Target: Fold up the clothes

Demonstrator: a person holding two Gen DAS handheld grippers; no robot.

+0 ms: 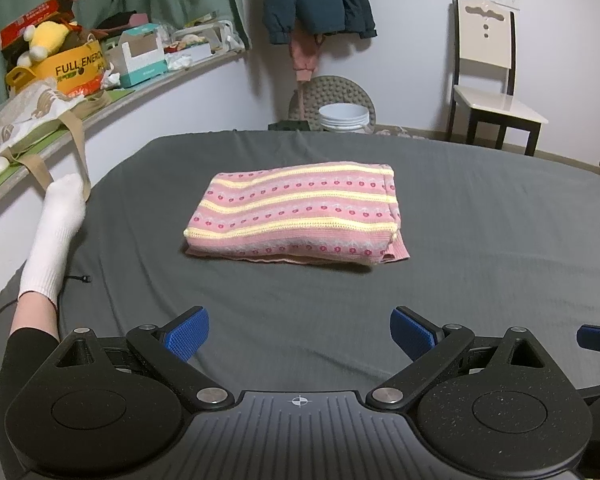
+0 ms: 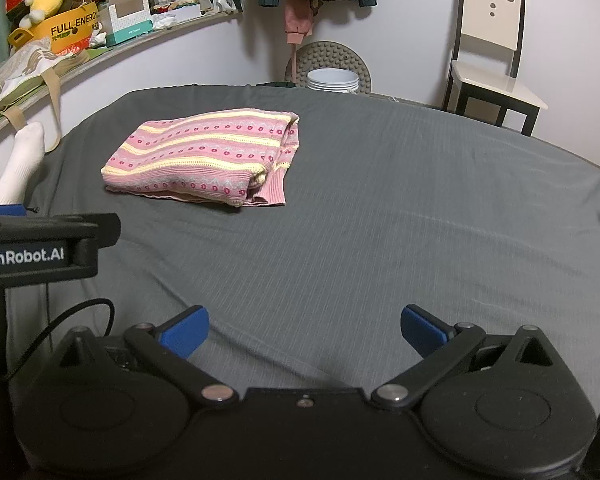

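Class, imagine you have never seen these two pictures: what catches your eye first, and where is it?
First, the folded pink-and-yellow striped sweater lying alone in the middle of the grey bed. Next, the open blue-tipped tongs at the bottom of each view, left and right, both empty and short of the sweater. Then a white-socked foot at the bed's left edge.

Cream chair [image 1: 488,60] by wall, white bucket [image 1: 343,117], cluttered shelf [image 1: 112,100], perhaps a plush toy [image 1: 46,38], socked foot [image 1: 58,224]
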